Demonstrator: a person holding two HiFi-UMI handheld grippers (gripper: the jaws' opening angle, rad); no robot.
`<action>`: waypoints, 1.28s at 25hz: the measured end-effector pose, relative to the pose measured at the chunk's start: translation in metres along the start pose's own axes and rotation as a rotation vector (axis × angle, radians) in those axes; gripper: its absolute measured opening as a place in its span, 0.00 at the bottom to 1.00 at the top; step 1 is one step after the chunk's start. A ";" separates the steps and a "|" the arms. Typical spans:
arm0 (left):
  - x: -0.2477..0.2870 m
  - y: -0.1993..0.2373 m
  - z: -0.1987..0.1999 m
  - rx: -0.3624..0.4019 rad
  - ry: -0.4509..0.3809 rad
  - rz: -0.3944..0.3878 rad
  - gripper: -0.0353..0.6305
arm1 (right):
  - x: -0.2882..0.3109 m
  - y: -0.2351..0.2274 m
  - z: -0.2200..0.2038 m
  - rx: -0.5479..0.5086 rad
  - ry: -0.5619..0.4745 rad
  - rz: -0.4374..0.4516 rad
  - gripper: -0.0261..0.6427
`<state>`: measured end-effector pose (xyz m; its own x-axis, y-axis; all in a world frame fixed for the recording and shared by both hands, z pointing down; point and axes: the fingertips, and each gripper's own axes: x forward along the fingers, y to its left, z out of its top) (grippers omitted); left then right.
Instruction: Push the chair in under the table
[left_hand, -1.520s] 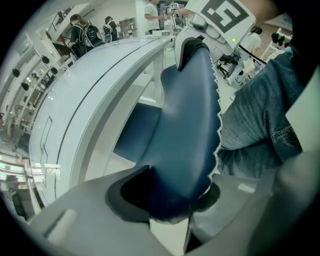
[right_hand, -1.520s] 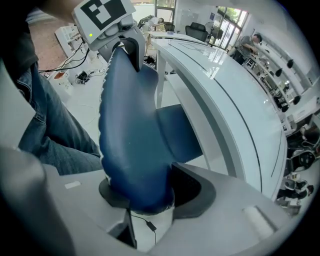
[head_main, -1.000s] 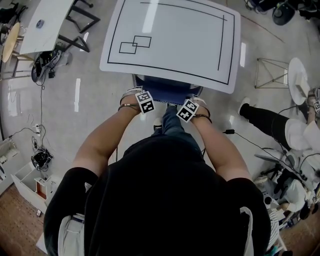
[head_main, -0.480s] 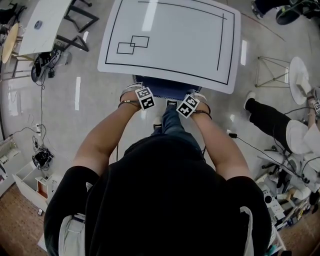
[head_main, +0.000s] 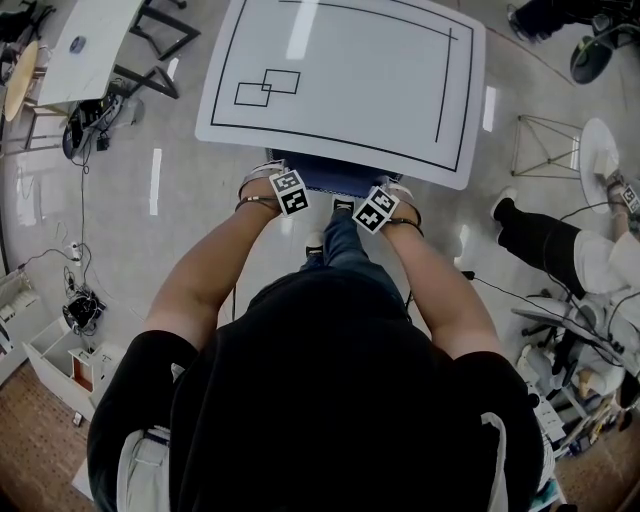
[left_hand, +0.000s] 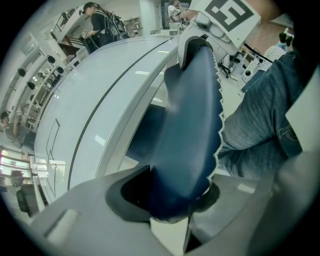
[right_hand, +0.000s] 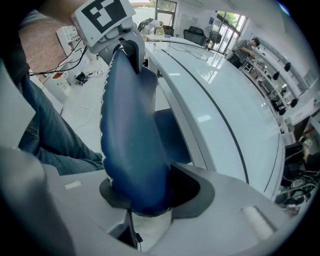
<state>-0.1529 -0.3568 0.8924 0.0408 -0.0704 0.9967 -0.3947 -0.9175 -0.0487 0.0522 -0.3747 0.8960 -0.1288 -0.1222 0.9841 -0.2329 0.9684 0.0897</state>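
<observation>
A blue chair (head_main: 330, 180) stands at the near edge of the white table (head_main: 340, 80), its seat mostly hidden beneath the tabletop. Only the top of its backrest shows in the head view. My left gripper (head_main: 285, 192) is shut on the left end of the backrest (left_hand: 185, 130). My right gripper (head_main: 378, 206) is shut on the right end of the backrest (right_hand: 132, 145). In each gripper view the blue padded edge fills the gap between the jaws, with the table edge (left_hand: 120, 125) running close beside it.
The table carries black printed lines and two small rectangles (head_main: 268, 88). The person's jeans leg (head_main: 345, 245) stands right behind the chair. A second table (head_main: 85, 40) is at far left, a seated person's legs (head_main: 540, 240) and cables at right.
The chair and both grippers have moved a little forward toward the table; less of the blue backrest shows than a second ago.
</observation>
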 end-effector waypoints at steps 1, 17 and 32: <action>0.000 -0.001 0.000 0.002 0.002 -0.001 0.27 | -0.001 0.001 0.000 0.000 0.000 0.002 0.33; 0.000 -0.003 -0.002 0.043 0.029 -0.007 0.29 | -0.006 0.002 0.000 0.033 -0.028 0.020 0.36; -0.038 -0.009 0.000 -0.037 0.006 0.018 0.30 | -0.053 0.006 -0.005 0.192 -0.165 0.008 0.34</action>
<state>-0.1511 -0.3461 0.8552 0.0274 -0.0842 0.9961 -0.4292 -0.9009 -0.0644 0.0619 -0.3611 0.8453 -0.2830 -0.1632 0.9451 -0.4075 0.9125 0.0356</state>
